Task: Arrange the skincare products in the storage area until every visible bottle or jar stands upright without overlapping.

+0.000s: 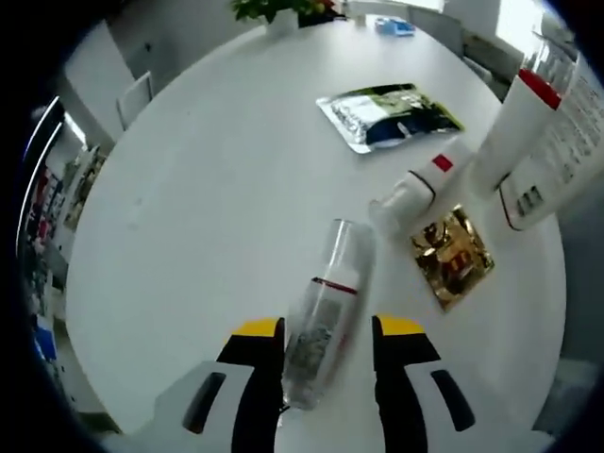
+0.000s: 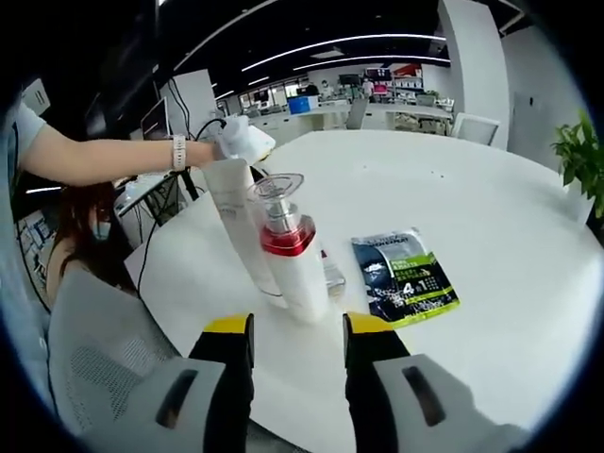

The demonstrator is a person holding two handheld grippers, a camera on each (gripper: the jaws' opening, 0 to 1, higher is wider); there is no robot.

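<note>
In the left gripper view a clear bottle [image 1: 321, 321] with a red band sits lengthwise between my left gripper's [image 1: 327, 344] jaws, held above the white round table [image 1: 208, 208]. A small white tube [image 1: 420, 184] lies on its side. Two tall white tubes [image 1: 514, 113] [image 1: 557, 151] stand at the right. In the right gripper view my right gripper [image 2: 297, 349] is open and empty, just short of an upright white pump bottle [image 2: 293, 255] with a red collar. A tall white tube [image 2: 231, 208] stands behind it. A person's hand holds the left gripper [image 2: 241, 142] above that tube.
A green and black sachet [image 1: 389, 115] [image 2: 404, 274] and a gold sachet [image 1: 451, 253] lie flat on the table. A potted plant [image 1: 283, 9] stands at the far edge. A chair [image 1: 132, 94] is beside the table. A person sits at the left [image 2: 85, 245].
</note>
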